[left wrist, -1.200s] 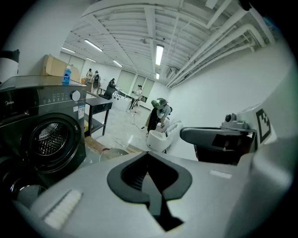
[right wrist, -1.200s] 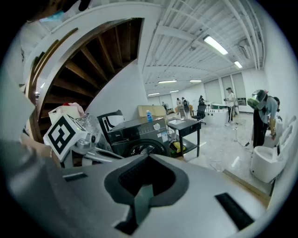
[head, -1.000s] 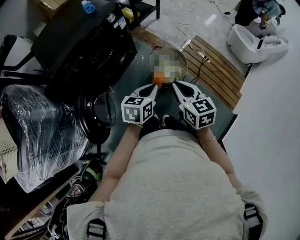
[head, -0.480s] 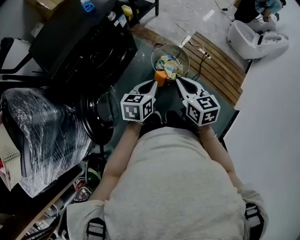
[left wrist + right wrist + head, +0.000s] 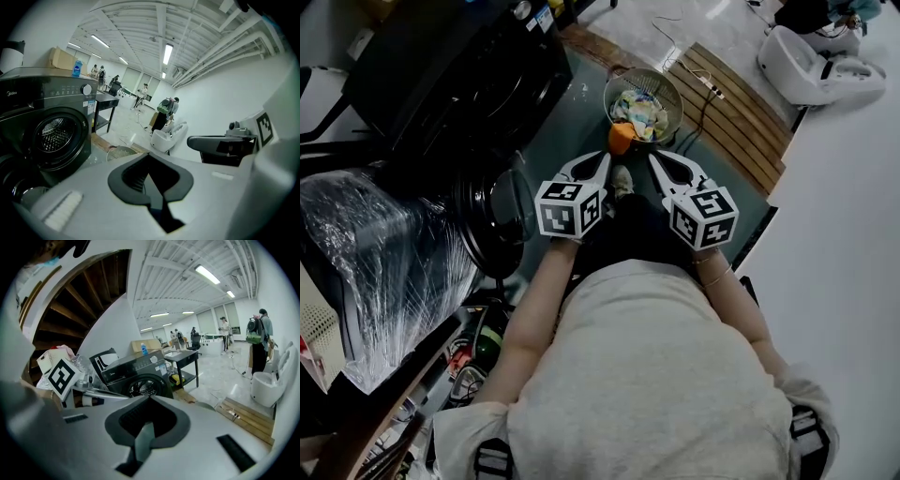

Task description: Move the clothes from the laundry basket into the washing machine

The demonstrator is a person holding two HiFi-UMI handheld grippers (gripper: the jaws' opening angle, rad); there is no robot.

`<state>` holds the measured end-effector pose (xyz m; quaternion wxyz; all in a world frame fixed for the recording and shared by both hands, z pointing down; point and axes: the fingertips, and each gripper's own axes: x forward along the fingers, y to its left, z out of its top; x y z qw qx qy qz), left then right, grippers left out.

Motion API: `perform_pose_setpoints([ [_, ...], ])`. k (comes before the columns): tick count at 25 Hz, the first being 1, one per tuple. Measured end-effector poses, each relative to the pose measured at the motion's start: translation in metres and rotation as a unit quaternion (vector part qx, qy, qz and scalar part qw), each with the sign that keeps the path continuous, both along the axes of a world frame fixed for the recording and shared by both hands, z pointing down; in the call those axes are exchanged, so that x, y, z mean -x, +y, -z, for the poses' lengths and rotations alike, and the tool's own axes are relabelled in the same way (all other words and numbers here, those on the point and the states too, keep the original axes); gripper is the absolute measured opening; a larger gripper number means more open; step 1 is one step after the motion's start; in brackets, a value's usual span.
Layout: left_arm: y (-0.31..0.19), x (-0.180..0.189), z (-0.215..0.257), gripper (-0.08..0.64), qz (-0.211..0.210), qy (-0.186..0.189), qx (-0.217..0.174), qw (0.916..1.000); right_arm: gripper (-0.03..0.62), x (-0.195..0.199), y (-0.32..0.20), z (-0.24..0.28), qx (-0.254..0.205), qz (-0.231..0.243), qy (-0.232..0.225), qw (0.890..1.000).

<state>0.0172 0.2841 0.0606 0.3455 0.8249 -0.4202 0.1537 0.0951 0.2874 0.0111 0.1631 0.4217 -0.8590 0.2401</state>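
Note:
The round wire laundry basket stands on the floor ahead, holding colourful clothes, with an orange piece at its near rim. The black washing machine stands to the left, its round door swung open. My left gripper and right gripper hang side by side just short of the basket, both shut and empty. The left gripper view shows shut jaws, the washer drum and the basket. In the right gripper view the washer lies beyond shut jaws.
A wooden slatted pallet with a cable lies right of the basket. A white machine sits at the far right. A plastic-wrapped bulk and cluttered shelves fill the left. People stand far down the hall.
Both grippers have eased forward and slightly down towards the basket, still shut. The basket now sits higher in the head view, and a shoe shows between the grippers.

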Motion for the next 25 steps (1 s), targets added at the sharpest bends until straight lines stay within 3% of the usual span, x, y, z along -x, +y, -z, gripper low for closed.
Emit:
perform_pose_setpoints([
  [5,-0.024,-0.003,-0.019,0.009,0.004,0.011,-0.004,0.9999,0.008,-0.002,-0.027,-0.017,0.020,0.005,-0.005,1.000],
  [9,-0.048,-0.005,-0.026,0.009,0.001,-0.011,0.025,0.9996,0.008,-0.001,-0.055,-0.026,0.031,0.018,-0.011,0.999],
  [19,-0.117,-0.015,-0.047,0.009,0.023,-0.014,0.067,0.9974,0.008,-0.008,-0.133,-0.046,0.065,0.049,-0.009,0.997],
  [25,-0.139,-0.023,-0.062,0.009,0.022,-0.018,0.086,0.9959,0.008,-0.010,-0.152,-0.064,0.087,0.067,-0.006,0.994],
])
